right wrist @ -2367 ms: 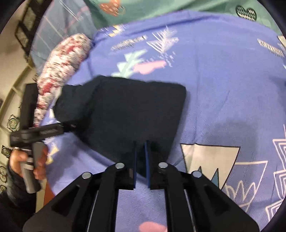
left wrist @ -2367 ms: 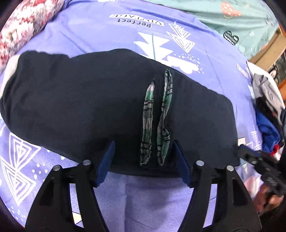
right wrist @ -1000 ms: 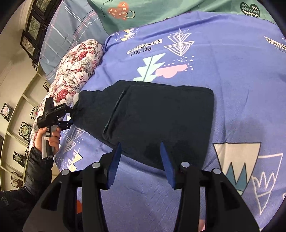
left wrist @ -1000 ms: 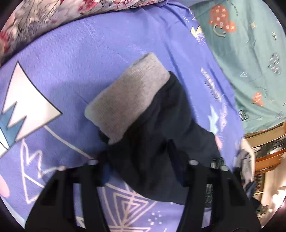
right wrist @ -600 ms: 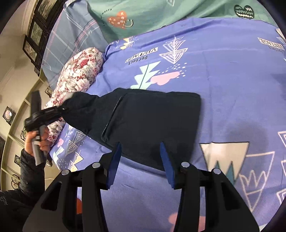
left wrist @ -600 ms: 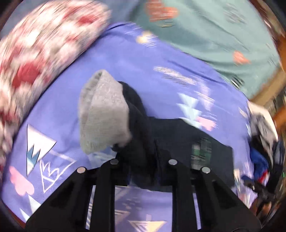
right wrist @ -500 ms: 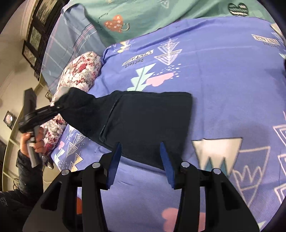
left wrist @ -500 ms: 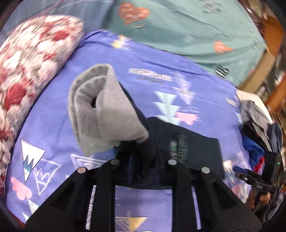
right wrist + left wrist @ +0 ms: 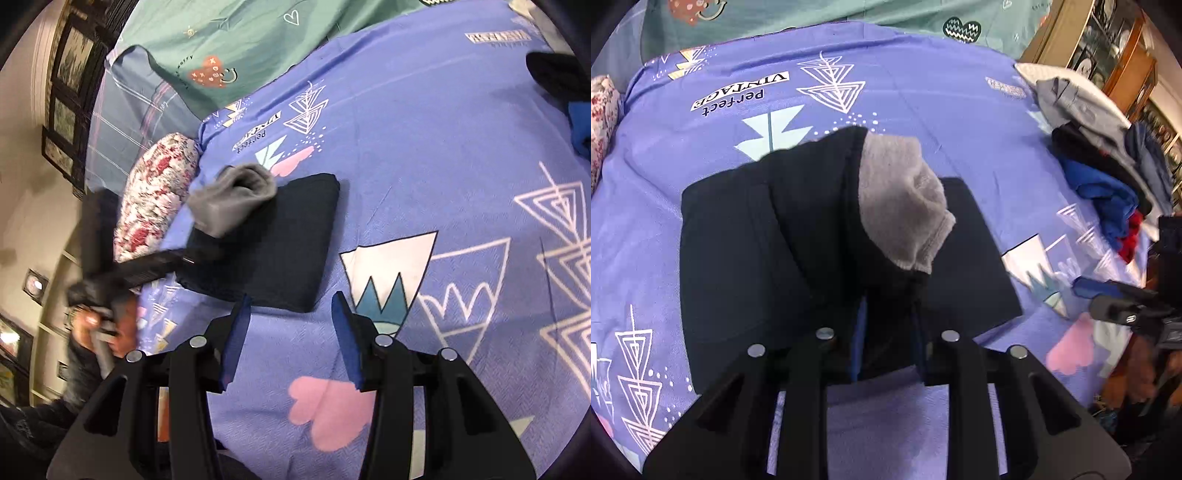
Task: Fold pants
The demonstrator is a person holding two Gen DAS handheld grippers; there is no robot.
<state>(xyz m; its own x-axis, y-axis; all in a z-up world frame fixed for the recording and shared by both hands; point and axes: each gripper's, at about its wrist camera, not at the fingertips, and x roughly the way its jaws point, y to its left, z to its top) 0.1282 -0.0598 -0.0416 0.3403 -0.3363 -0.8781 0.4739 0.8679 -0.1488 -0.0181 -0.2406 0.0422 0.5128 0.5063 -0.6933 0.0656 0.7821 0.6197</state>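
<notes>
The dark navy pants (image 9: 738, 240) lie partly folded on the purple bedsheet (image 9: 923, 92). My left gripper (image 9: 888, 325) holds a bunched leg end between its pads, and the leg's grey cuff (image 9: 901, 206) hangs forward over the folded part; the jaws are opening slightly. In the right wrist view the pants (image 9: 280, 243) form a dark rectangle, with the grey cuff (image 9: 232, 199) raised over their left side by the left gripper (image 9: 184, 258). My right gripper (image 9: 291, 314) stands open just short of their near edge, with nothing between its fingers.
A floral pillow (image 9: 155, 199) lies along the left of the bed, a green cover (image 9: 240, 44) at the back. A pile of grey, blue and red clothes (image 9: 1100, 173) sits at the right edge. A hand (image 9: 110, 332) holds the left gripper.
My left gripper has carried the cuffed leg end from the pillow side across over the folded pants, rolling as it went. The right gripper has drawn back off the pants, still open.
</notes>
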